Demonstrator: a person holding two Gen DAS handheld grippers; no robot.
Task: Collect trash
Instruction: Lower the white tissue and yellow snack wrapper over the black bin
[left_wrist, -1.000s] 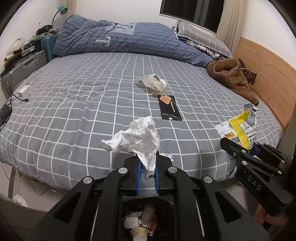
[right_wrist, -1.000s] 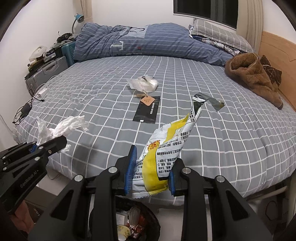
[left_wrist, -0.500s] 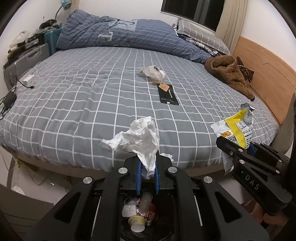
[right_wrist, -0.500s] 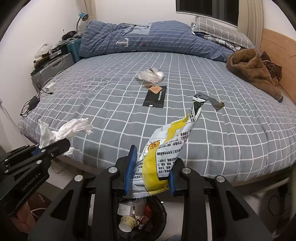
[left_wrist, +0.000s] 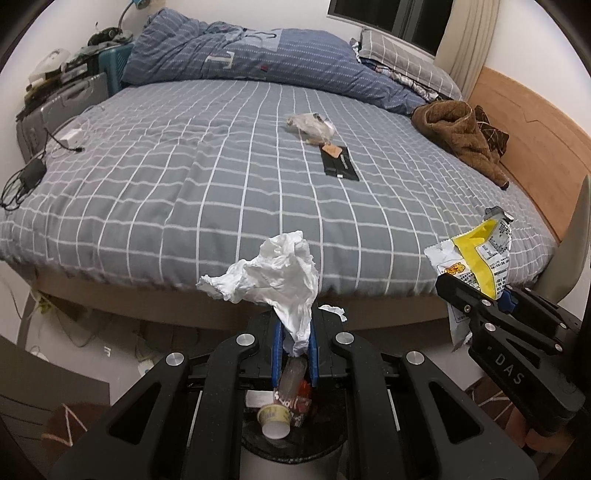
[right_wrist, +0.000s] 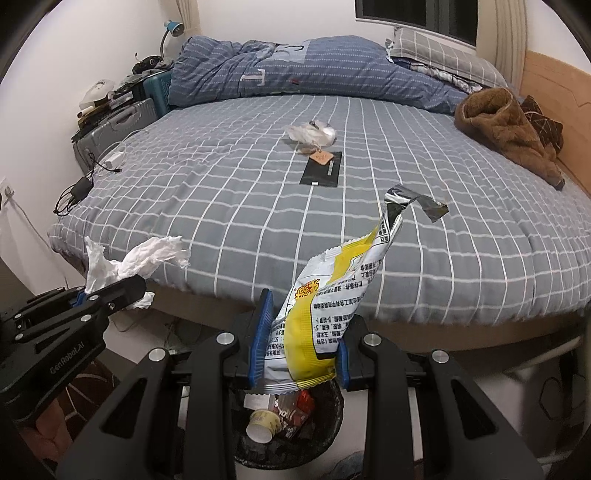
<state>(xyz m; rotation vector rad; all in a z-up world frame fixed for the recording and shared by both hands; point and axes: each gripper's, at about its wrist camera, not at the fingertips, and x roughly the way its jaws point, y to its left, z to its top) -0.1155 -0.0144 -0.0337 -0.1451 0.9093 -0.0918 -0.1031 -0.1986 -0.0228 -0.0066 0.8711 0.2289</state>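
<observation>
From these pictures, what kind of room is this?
Most likely a bedroom: a large bed with a grey checked sheet, a blue duvet and pillow at its head, and a suitcase beside it.

"DAS" was legible in pale letters on the black body of the right tool (left_wrist: 508, 300), seen from the left wrist view. "GenRobot.AI" was legible on the body of the left tool (right_wrist: 79, 297), seen from the right wrist view. The yellow-and-white snack bag (right_wrist: 325, 306) carried dense printed characters, too small to read.
</observation>
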